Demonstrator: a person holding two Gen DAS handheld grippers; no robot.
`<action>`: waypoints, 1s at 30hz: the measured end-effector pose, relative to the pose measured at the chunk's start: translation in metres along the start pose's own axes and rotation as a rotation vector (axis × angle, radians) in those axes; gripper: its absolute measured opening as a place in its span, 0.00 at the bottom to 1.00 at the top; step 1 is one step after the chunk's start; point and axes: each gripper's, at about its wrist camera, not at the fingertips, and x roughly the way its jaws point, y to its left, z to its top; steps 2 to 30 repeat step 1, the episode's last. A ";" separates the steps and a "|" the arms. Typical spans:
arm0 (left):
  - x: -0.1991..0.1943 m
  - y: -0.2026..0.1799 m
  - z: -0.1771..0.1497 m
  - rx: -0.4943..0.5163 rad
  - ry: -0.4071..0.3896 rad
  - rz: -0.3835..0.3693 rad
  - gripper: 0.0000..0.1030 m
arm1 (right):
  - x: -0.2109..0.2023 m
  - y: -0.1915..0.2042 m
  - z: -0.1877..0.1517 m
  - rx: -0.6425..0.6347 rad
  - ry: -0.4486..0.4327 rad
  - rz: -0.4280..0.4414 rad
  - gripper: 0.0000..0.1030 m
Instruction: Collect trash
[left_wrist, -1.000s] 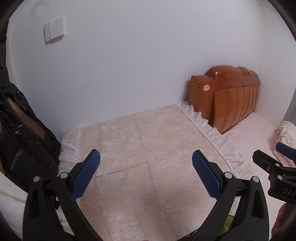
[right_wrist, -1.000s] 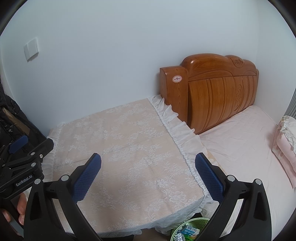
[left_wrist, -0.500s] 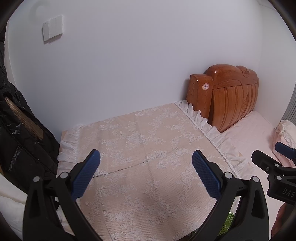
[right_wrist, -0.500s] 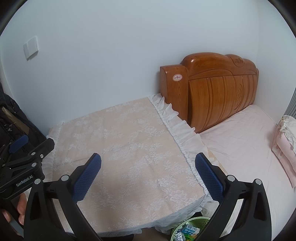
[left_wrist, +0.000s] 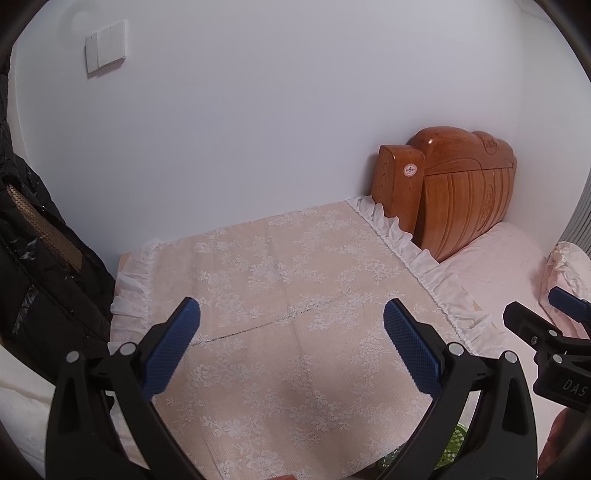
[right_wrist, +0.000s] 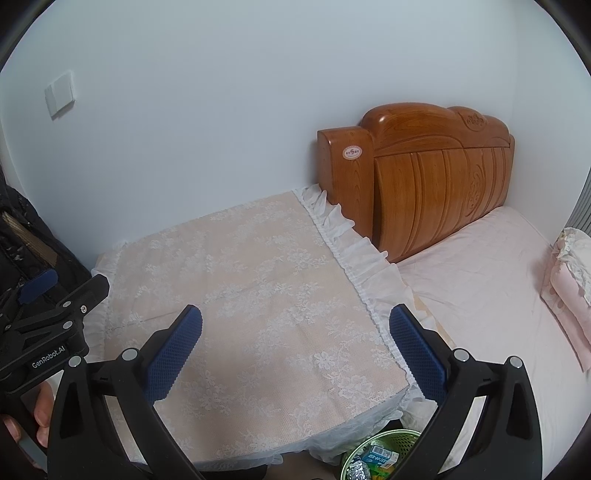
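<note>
Both grippers are hovering side by side above the lace-covered bench (right_wrist: 258, 295), the left gripper (left_wrist: 291, 350) and right gripper (right_wrist: 295, 350) each holding its blue fingers (right_wrist: 173, 354) spread wide and empty, while the green trash basket (right_wrist: 402, 437) is sitting near, below the bench's right corner beside the bed (right_wrist: 498, 295).

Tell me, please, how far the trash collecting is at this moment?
Looks done: wrappers already lie in the green basket, and the lace cloth shows no trash. In hand: nothing; left gripper and right gripper are open, empty. Left: nothing visible to collect.
</note>
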 end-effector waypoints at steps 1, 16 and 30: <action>0.000 0.000 0.000 -0.002 0.000 0.000 0.93 | 0.000 0.000 0.000 -0.001 0.001 0.001 0.98; 0.000 0.000 0.000 -0.002 0.000 0.000 0.93 | 0.000 0.000 0.000 -0.001 0.001 0.001 0.98; 0.000 0.000 0.000 -0.002 0.000 0.000 0.93 | 0.000 0.000 0.000 -0.001 0.001 0.001 0.98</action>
